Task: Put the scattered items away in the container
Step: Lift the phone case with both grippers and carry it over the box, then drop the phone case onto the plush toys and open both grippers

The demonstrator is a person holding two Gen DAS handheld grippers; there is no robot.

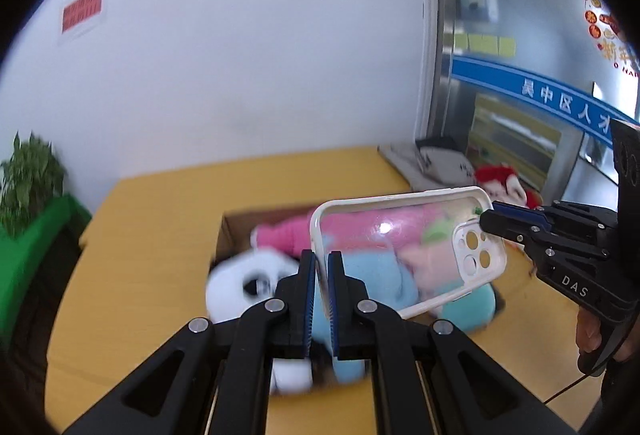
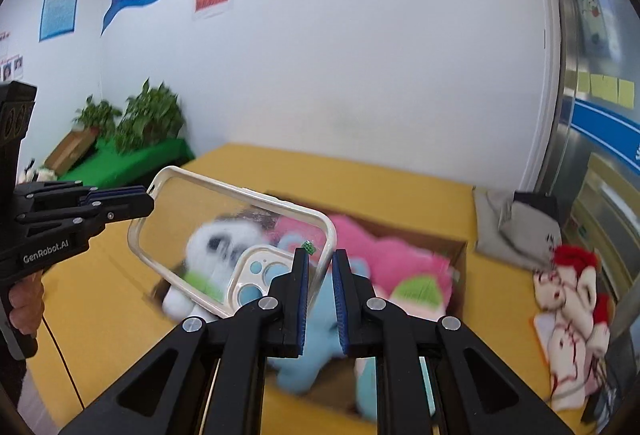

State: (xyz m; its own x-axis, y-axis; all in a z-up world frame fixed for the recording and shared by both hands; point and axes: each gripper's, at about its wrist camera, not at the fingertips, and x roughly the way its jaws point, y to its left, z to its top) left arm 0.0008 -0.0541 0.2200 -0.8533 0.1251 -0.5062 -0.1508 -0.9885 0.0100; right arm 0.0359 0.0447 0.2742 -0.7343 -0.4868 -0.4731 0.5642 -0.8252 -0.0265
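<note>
A clear phone case (image 1: 404,247) with a white rim hangs in the air above an open cardboard box (image 1: 232,231) full of plush toys. My left gripper (image 1: 322,271) is shut on the case's left end. My right gripper (image 2: 320,277) is shut on the case's (image 2: 224,235) other end, by the camera cut-out. The right gripper also shows in the left wrist view (image 1: 490,221), and the left gripper in the right wrist view (image 2: 150,201). The box (image 2: 456,255) holds a panda plush (image 2: 218,239), pink plush (image 2: 384,255) and blue plush (image 2: 316,339).
The box stands on a yellow table (image 1: 140,255). A red-and-white plush doll (image 2: 572,299) and a grey pouch (image 2: 516,227) lie on the table to the right of the box. Potted plants (image 2: 144,119) stand on a green surface at the back left.
</note>
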